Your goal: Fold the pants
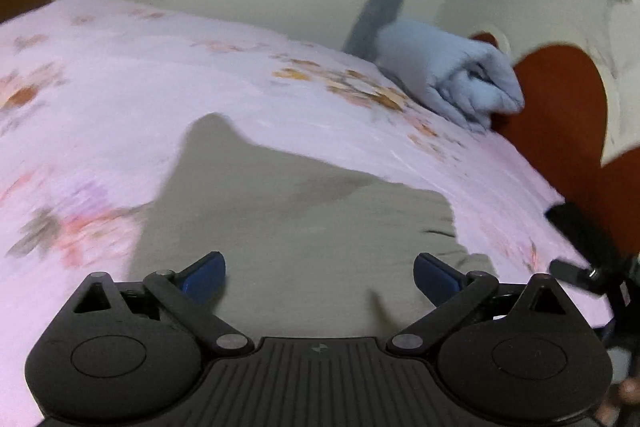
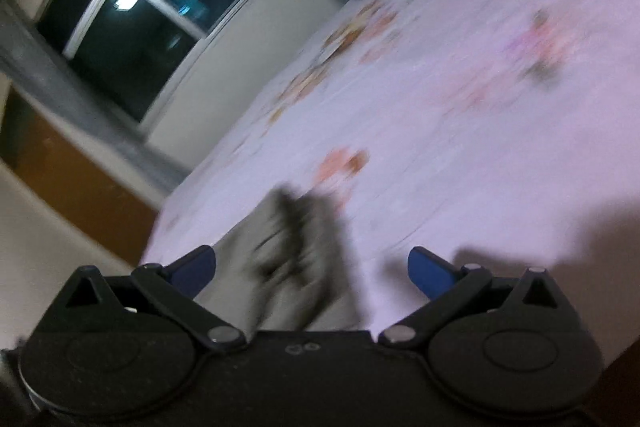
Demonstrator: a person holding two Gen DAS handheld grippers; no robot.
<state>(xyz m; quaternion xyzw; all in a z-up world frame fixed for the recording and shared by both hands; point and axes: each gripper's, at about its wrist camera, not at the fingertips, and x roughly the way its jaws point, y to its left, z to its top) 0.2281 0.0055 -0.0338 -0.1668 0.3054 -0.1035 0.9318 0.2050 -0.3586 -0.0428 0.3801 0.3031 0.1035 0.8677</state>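
Left gripper (image 1: 319, 277): black body, ribbed centre plate, two round side discs, silver pivot pins, blue fingertips (image 1: 204, 273). Right gripper (image 2: 312, 269): same black build, blue fingertips (image 2: 428, 269).

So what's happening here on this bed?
A person is folding a pair of grey-beige fabric pants on a pink floral bedsheet, using a hand-held claw in each hand. Both the left claw and the right claw are open, gripping nothing. A rolled pale blue cloth sits at the bed's far edge.
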